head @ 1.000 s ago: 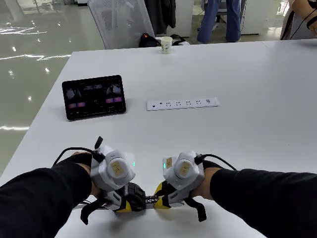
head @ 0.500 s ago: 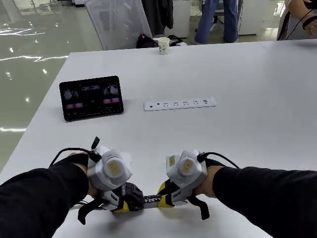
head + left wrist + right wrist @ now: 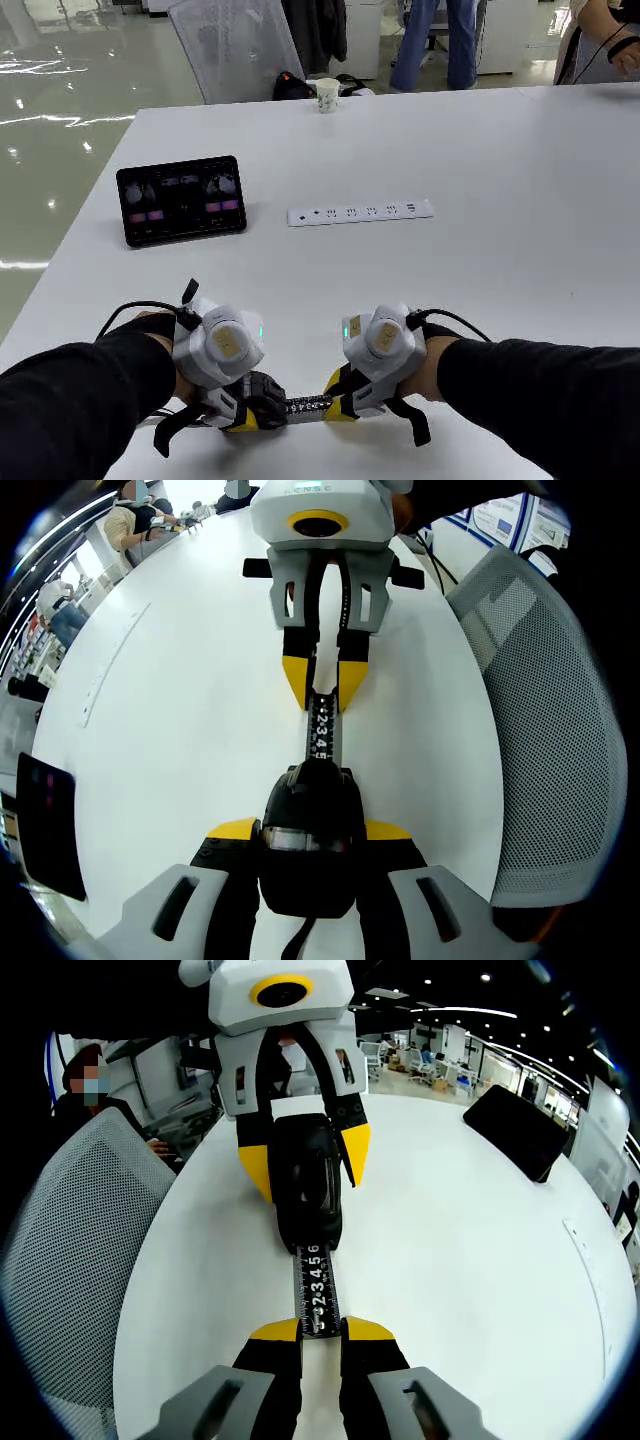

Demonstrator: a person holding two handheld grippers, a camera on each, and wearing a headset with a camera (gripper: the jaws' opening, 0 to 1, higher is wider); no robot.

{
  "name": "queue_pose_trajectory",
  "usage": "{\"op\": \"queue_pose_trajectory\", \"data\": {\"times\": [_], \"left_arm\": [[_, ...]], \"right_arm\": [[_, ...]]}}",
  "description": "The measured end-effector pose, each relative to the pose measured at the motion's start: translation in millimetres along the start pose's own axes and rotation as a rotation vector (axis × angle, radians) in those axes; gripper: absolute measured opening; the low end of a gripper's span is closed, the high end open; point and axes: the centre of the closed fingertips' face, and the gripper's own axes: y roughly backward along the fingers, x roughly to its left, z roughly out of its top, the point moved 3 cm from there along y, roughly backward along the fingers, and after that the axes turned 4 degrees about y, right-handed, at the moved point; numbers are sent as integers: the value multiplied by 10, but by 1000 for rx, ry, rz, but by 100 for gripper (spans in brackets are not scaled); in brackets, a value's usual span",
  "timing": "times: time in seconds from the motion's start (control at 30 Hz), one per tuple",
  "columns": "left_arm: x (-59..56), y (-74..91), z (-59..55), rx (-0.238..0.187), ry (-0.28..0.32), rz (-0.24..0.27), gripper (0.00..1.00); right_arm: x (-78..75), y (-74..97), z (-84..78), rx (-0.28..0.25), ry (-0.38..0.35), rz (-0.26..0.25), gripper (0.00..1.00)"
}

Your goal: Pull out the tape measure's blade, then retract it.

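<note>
Over the white tabletop (image 3: 470,280), near its front edge, I am clamping my left hand-held gripper (image 3: 310,830) around the black tape measure (image 3: 310,870), while my right hand-held gripper (image 3: 321,1330) is pinching the tip of the short exposed blade (image 3: 316,1285) stretching between them.

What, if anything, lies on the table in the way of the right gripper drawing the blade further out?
Nothing visible. The right gripper grips the blade at its tip, the left gripper holds the case, and the table beyond the right gripper is bare. The power strip and tablet lie farther back, off that line.
</note>
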Motion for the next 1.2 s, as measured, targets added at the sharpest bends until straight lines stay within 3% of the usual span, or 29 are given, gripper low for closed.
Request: {"op": "queue_pose_trajectory", "data": {"times": [1.2], "left_arm": [[-7, -6, 2, -9, 1, 6, 31]], "right_arm": [[-1, 167, -213, 28, 10, -12, 10]]}}
